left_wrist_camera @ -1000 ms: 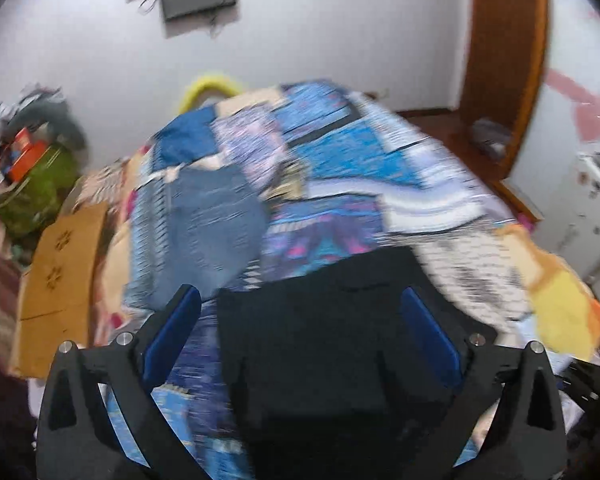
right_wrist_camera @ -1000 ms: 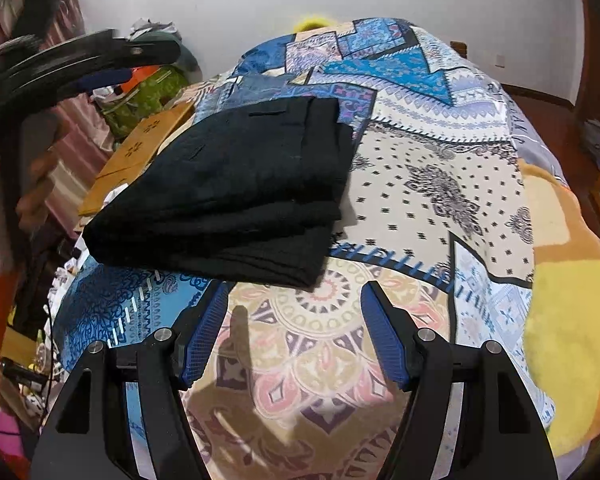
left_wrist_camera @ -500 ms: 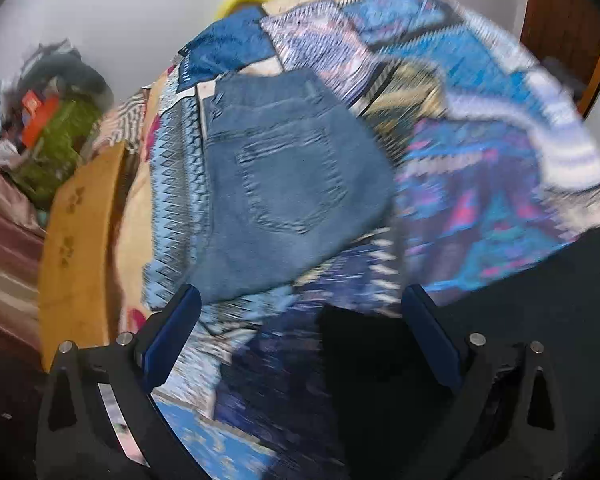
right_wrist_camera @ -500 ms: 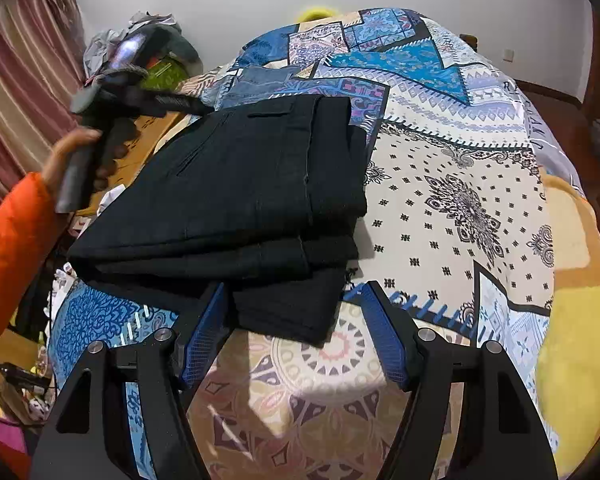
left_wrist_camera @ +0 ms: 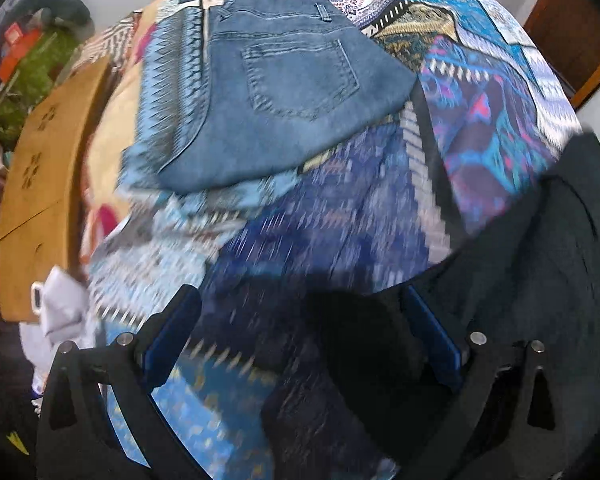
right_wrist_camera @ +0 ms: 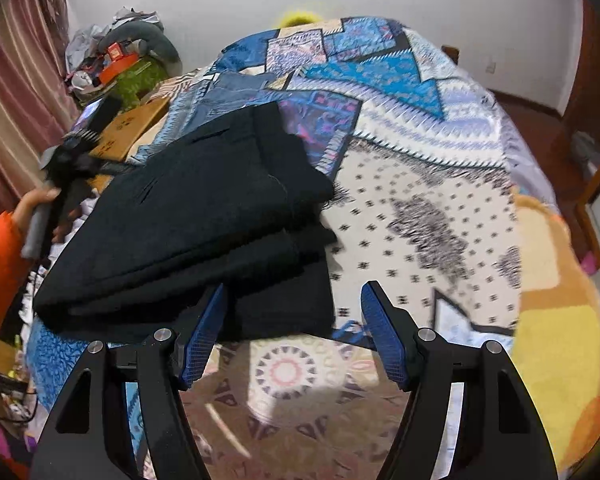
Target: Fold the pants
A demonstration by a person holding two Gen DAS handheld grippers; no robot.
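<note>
The right gripper (right_wrist_camera: 292, 330) is wide apart and holds nothing. Its blue pads (right_wrist_camera: 202, 336) sit just at the near edge of the black pants (right_wrist_camera: 204, 216). The left pad touches or almost touches that edge; I cannot tell which. Under the gripper is the bedspread (right_wrist_camera: 420, 208) with many patterns. The black pants lie folded in a thick stack, just in front of this gripper and to its left. Farther back, past the stack, a bit of blue jeans (right_wrist_camera: 224, 90) peeks out. Off to the far left, a hand in an orange sleeve holds the other tool.

The left gripper (left_wrist_camera: 300, 332) is wide apart too, with nothing between its pads. The picture here is blurry. A dark corner of the black pants (left_wrist_camera: 560, 260) lies close by on its right side, reaching in front of the right pad. Farther ahead, the folded blue jeans (left_wrist_camera: 284, 92) lie flat on the bedspread (left_wrist_camera: 492, 120), pocket side up. Far to the left stands a brown cardboard box (left_wrist_camera: 40, 184).
</note>
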